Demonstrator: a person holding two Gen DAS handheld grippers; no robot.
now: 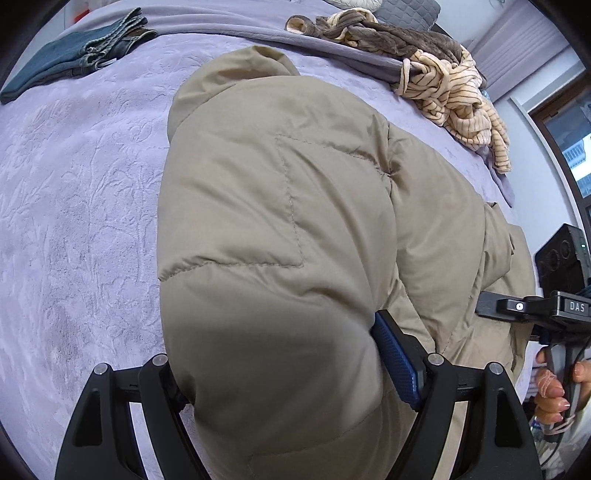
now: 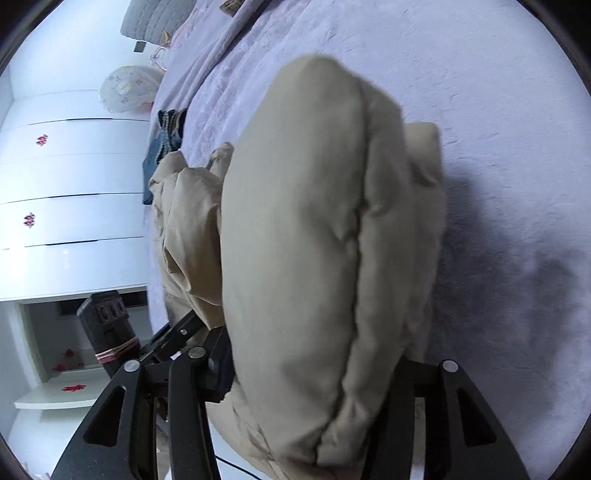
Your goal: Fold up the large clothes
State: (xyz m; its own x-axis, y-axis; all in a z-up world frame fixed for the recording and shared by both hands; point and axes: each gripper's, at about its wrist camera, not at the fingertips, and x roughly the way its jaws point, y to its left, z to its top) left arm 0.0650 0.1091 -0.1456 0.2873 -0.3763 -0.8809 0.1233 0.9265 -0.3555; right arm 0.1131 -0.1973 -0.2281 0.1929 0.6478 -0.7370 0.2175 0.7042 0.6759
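A puffy beige down jacket [image 1: 280, 192] lies bunched on the lilac bedspread [image 1: 74, 206]. My left gripper [image 1: 280, 362] is closed on a thick fold at its near end. The blue pad of the right finger [image 1: 397, 363] presses into the fabric, while the left finger is hidden behind it. In the right wrist view, another padded fold of the jacket [image 2: 325, 229] fills the gap of my right gripper [image 2: 314, 362], and its fingers squeeze the fold from both sides. The right gripper's body [image 1: 535, 310] and the hand [image 1: 554, 387] holding it show at the right edge.
Folded jeans [image 1: 74, 55] lie at the far left of the bed. A striped cream garment [image 1: 454, 96] and a brown one [image 1: 388, 33] are heaped at the far right. White wardrobe doors [image 2: 74, 177] stand beside the bed, and a window [image 1: 569, 140] is at the right.
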